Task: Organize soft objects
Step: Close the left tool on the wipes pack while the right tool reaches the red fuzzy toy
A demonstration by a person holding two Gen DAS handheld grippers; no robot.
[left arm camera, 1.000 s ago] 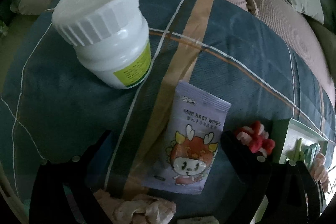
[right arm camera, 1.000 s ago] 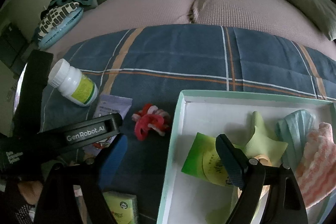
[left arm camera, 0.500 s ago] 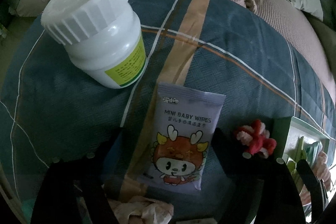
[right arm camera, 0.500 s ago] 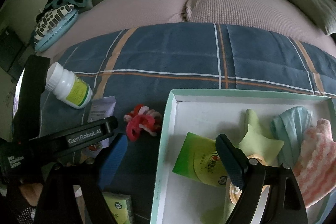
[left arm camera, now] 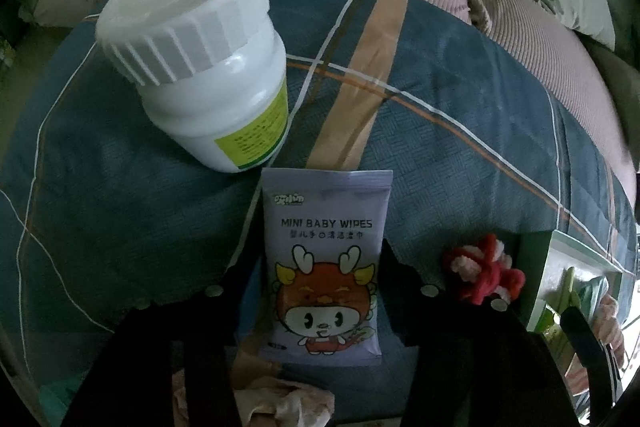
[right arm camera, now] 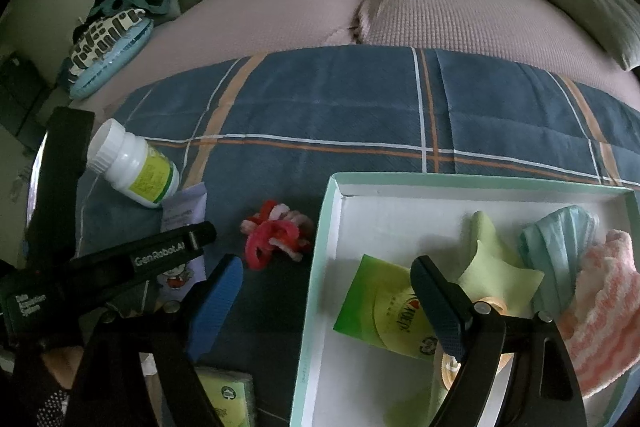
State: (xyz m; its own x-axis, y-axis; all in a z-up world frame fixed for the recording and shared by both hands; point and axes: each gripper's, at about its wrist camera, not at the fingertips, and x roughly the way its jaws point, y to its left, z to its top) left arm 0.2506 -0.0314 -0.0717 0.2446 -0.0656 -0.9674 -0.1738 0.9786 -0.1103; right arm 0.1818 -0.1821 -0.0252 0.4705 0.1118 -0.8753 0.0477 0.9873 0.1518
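straddling the baby wipes pack (left arm camera: 322, 267), left tongs (left arm camera: 316, 267) gape wide.

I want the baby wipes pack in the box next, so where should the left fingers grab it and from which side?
Grip the wipes pack across its two long side edges, near the middle, coming down from above. It lies flat on the blanket, lengthwise between the open left gripper, narrow enough to fit; the bottle sits by its top corner.

Both jaws spread wide, the left hand-held gripper (left arm camera: 316, 291) angles low while the right hand-held gripper (right arm camera: 324, 303) hovers higher.
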